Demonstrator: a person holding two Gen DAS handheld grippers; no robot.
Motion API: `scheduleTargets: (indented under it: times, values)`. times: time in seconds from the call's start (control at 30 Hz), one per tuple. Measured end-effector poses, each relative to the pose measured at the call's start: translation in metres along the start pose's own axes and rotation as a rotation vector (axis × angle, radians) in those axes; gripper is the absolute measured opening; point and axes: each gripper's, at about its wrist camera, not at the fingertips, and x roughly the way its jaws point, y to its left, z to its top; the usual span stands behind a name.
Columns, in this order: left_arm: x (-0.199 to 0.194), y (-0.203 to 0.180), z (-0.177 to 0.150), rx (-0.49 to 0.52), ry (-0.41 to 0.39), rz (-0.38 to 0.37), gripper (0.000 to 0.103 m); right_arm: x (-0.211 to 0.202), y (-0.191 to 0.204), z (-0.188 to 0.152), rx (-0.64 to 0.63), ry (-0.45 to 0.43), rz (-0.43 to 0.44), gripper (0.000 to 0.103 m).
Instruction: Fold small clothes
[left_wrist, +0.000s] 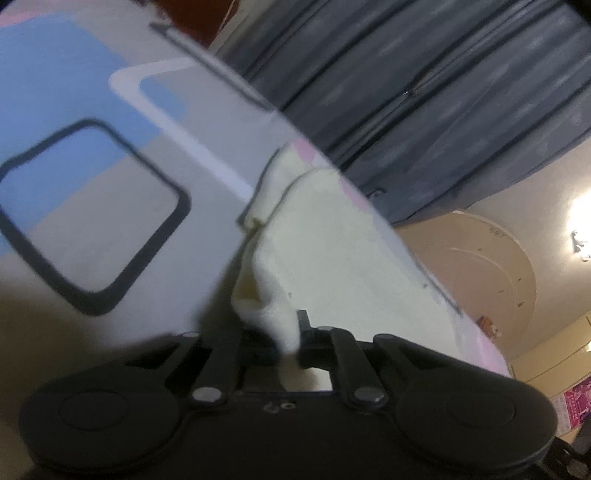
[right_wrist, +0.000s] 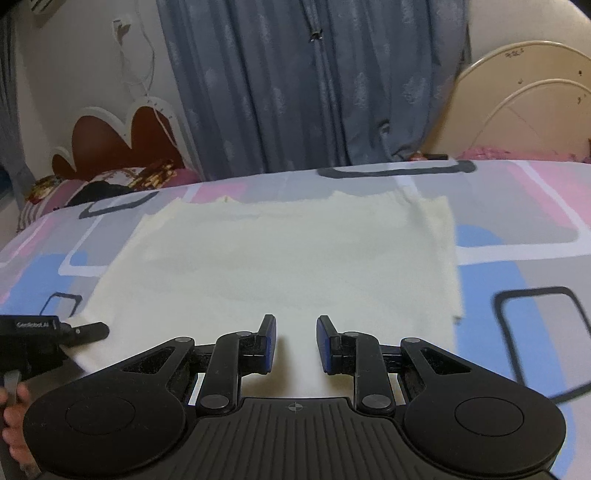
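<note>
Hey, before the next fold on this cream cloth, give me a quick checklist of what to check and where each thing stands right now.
1. Left gripper has the cloth: ok, shut on a bunched corner of the cream cloth.
2. Right gripper ready to grab: ok, jaws apart, nothing between them.
3. Right gripper over the cloth's near edge: ok, fingertips hang above it.
4. Cloth lying flat on the patterned bedsheet: mostly ok; far edge looks wavy.
5. Far corners free of snags: cannot tell, too blurred.
6. Left grip catching one layer or several: cannot tell.
</note>
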Motion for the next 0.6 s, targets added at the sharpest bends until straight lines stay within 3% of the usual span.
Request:
scheduleTargets:
  times: [0.2, 0.33, 0.5, 0.6]
  values:
    - [0.001, 0.001, 0.003, -0.005, 0.017, -0.022, 0.007, 0.023, 0.012, 0.002, 0.001, 0.016, 0.026, 0.025]
    - [0.003, 0.004, 0.007, -0.011, 0.034, -0.019, 0.007, 0.041, 0.005, -0.005, 0.044, 0.071, 0.018, 0.025]
    - [0.004, -0.002, 0.007, 0.017, 0.037, -0.006, 0.007, 0.034, 0.003, -0.003, 0.062, 0.008, 0.047, 0.025]
    - [-0.002, -0.016, 0.008, 0.049, 0.018, 0.003, 0.007, 0.045, 0.002, -0.006, 0.046, 0.054, 0.032, 0.024]
